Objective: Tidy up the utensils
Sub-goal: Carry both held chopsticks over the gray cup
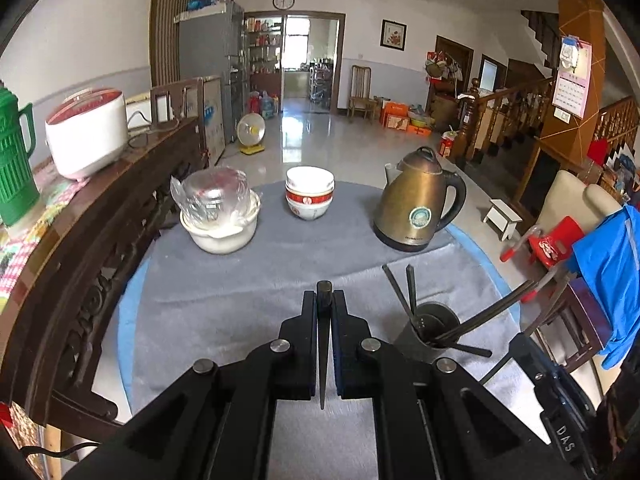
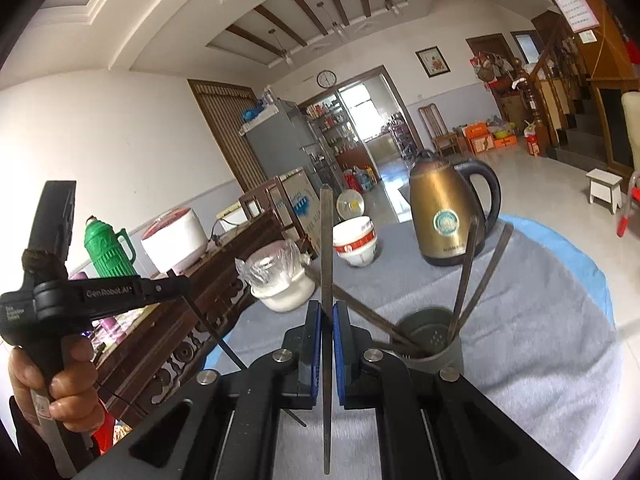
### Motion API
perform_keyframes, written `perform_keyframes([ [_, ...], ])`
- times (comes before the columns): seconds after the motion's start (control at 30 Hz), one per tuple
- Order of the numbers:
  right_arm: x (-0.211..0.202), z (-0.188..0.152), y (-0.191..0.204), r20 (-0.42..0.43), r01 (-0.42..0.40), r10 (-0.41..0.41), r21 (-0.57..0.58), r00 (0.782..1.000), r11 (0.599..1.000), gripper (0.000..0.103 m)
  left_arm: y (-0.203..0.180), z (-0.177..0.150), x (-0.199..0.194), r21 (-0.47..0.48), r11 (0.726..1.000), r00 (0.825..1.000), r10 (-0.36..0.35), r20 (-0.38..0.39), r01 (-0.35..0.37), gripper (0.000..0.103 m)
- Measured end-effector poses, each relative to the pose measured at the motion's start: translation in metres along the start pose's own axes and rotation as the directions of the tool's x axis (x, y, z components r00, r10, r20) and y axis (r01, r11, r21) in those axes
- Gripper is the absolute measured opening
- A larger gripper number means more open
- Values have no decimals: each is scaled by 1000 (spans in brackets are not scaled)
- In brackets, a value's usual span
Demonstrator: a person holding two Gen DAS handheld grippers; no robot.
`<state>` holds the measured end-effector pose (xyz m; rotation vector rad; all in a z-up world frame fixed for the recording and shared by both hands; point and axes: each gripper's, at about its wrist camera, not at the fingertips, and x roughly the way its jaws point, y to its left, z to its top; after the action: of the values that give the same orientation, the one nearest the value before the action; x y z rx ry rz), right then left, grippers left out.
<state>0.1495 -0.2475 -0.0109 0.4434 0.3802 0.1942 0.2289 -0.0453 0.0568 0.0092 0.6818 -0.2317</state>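
Note:
My left gripper (image 1: 324, 300) is shut on a dark chopstick (image 1: 323, 360) that runs back between the fingers, above the grey cloth. A dark utensil holder (image 1: 430, 330) stands to its right with several dark chopsticks leaning in it. My right gripper (image 2: 327, 312) is shut on another dark chopstick (image 2: 327, 248) held upright, just left of the holder (image 2: 430, 340), which holds several chopsticks. The left gripper (image 2: 176, 284) also shows at the left of the right wrist view, held in a hand.
A brass kettle (image 1: 416, 204), stacked red-and-white bowls (image 1: 309, 192) and a white pot with a plastic-wrapped lid (image 1: 220, 208) stand at the table's far side. A carved wooden sideboard (image 1: 100, 232) with a rice cooker (image 1: 86, 132) and green flask (image 1: 14, 160) runs along the left.

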Motion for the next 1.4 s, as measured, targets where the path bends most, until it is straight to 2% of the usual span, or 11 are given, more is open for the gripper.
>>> perform_keyframes([
  [0.33,-12,29,-1,66,7,-5,-22,998,1000,6,-18,20,-12,34,999,999,0,47,-2,7],
  [0.67,-20,57,-4,124,39,-34,-40,992,998,6,-35,45,-22,64,997,995,-42,87,36,7],
  [1.0,-29,78,-12,203,111,-96,-65,974,992,6,-42,73,-34,56,986,979,-164,118,158,7],
  [1.4,-23,77,-22,272,198,-176,-54,946,979,6,-49,79,-29,11,965,953,-260,156,261,7],
])
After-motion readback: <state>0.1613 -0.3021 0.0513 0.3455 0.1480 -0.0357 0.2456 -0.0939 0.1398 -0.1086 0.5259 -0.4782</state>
